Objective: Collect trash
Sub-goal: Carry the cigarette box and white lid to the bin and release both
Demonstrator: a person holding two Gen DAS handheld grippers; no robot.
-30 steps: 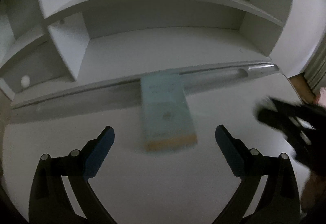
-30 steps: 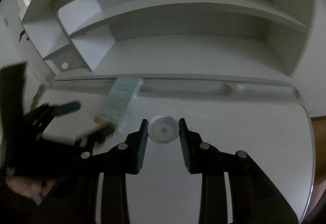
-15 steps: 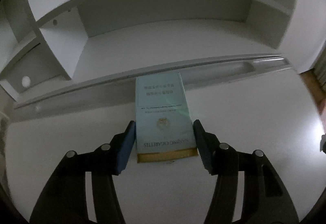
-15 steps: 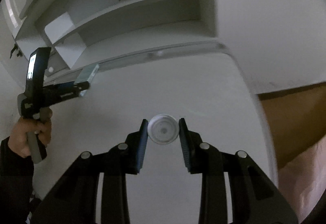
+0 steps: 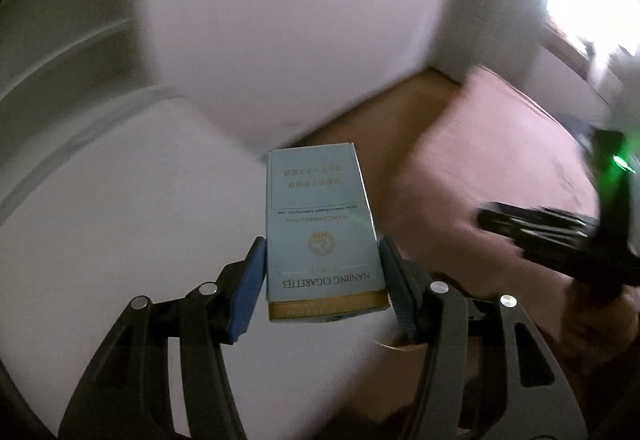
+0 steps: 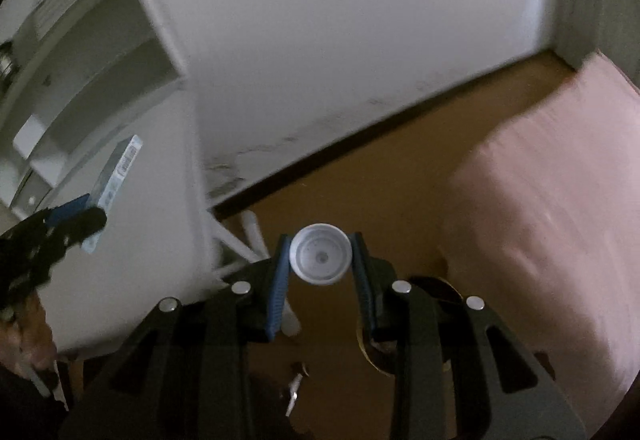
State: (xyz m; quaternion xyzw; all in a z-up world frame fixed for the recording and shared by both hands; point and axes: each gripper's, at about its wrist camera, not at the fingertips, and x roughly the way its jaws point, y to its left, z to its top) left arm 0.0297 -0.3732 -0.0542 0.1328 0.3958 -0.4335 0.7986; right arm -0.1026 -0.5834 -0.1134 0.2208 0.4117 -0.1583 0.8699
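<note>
The left gripper (image 5: 322,284) pinches a pale-blue cigarette pack (image 5: 320,236) above the counter's (image 5: 100,220) right edge. The right gripper (image 6: 320,260) clamps a white bottle cap (image 6: 321,259) over blurred brown floor (image 6: 360,180).

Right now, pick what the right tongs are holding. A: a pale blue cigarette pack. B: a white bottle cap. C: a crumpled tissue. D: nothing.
B: in the right wrist view the right tongs pinch a white bottle cap between their blue pads, while the cigarette pack sits in the left tongs.
</note>
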